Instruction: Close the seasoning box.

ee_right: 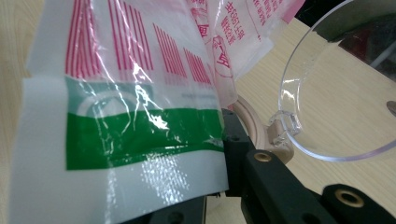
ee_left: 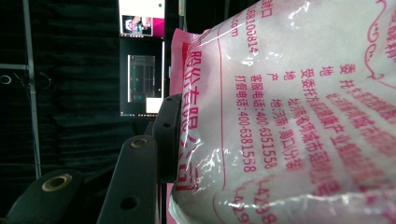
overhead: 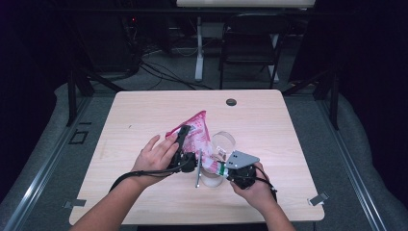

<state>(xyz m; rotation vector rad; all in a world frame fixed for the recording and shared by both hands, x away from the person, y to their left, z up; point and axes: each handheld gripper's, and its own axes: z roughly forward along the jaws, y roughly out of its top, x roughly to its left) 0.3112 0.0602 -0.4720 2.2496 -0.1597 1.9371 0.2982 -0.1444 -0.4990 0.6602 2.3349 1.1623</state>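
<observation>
The pink-and-white printed bag [overhead: 197, 131] is held up off the worktop [overhead: 144, 110] between the two grippers, its far corner raised and its near end dipping toward the clear plastic container [overhead: 222, 144] that lies just right of centre with its lid [ee_right: 343, 93] swung open. The main risk, as I judge it, is a spill: if the bag is tilted further while its mouth sits beside rather than over the container's opening, the white contents would run onto the worktop. The slack film could also slide out of the right gripper [overhead: 230, 168], which pinches only the thin bottom seam with its green band [ee_right: 140, 135]; there the fingers [ee_right: 280, 186] are nearly shut on the bag. A pull from either hand might tear that seam, or drag the light container sideways. The left gripper [overhead: 184, 139] reaches up and away from the person, its fingers [ee_left: 140, 182] half closed around the bag's full, bulging side. The left hand [overhead: 156, 155] lies over its gripper from the left; the right hand [overhead: 252, 185] cups its gripper from the near side.
</observation>
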